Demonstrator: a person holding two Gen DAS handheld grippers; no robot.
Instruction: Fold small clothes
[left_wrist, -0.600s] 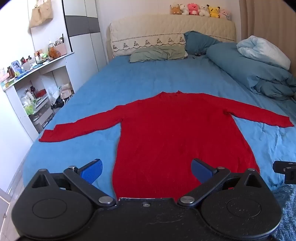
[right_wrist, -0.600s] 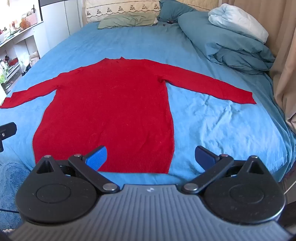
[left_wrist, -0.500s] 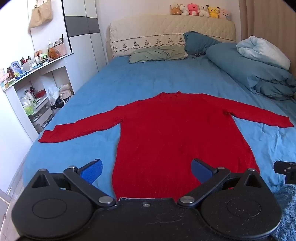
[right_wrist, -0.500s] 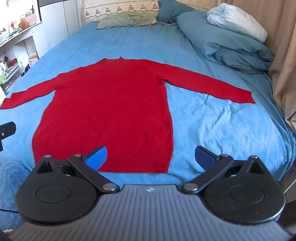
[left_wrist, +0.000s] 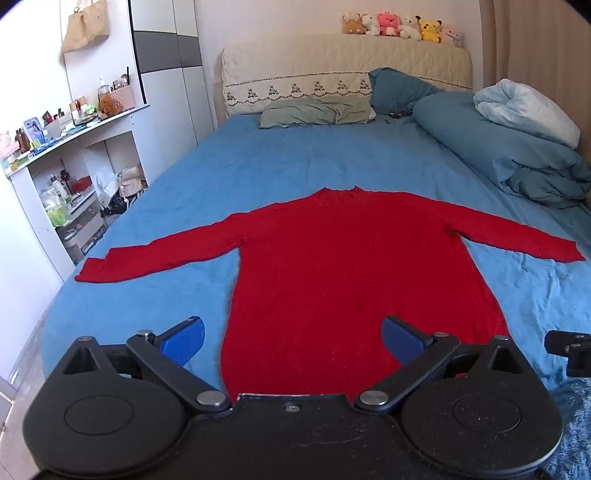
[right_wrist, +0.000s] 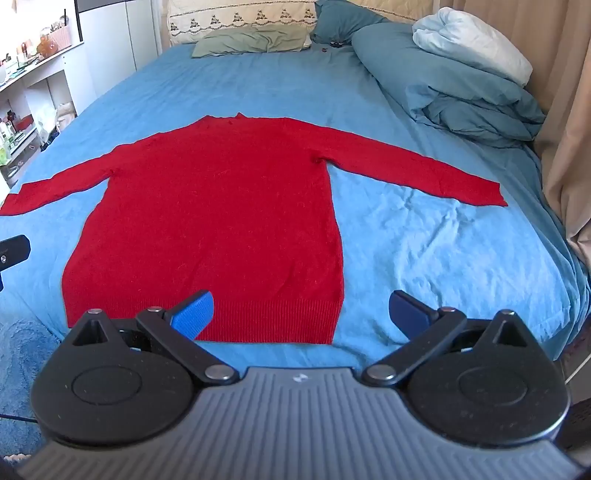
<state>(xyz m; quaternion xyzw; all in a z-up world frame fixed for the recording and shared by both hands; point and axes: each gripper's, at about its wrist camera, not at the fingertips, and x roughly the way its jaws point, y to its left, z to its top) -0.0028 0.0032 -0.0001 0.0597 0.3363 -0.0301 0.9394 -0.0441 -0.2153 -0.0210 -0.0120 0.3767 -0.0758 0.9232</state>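
A red long-sleeved sweater (left_wrist: 351, 258) lies flat on the blue bed sheet (left_wrist: 258, 166), both sleeves spread out to the sides and its hem nearest me. My left gripper (left_wrist: 291, 338) hovers open above the hem's left corner, nothing between its blue pads. In the right wrist view the same sweater (right_wrist: 221, 206) fills the middle, and my right gripper (right_wrist: 301, 312) stands open over the hem's right corner, holding nothing. Each gripper's black tip shows at the edge of the other's view.
A rolled blue duvet (left_wrist: 517, 155) with a pale blanket lies along the bed's right side, pillows (left_wrist: 317, 112) and a cream headboard at the far end. White shelves (left_wrist: 66, 177) with clutter stand left of the bed. A curtain (right_wrist: 569, 147) hangs on the right.
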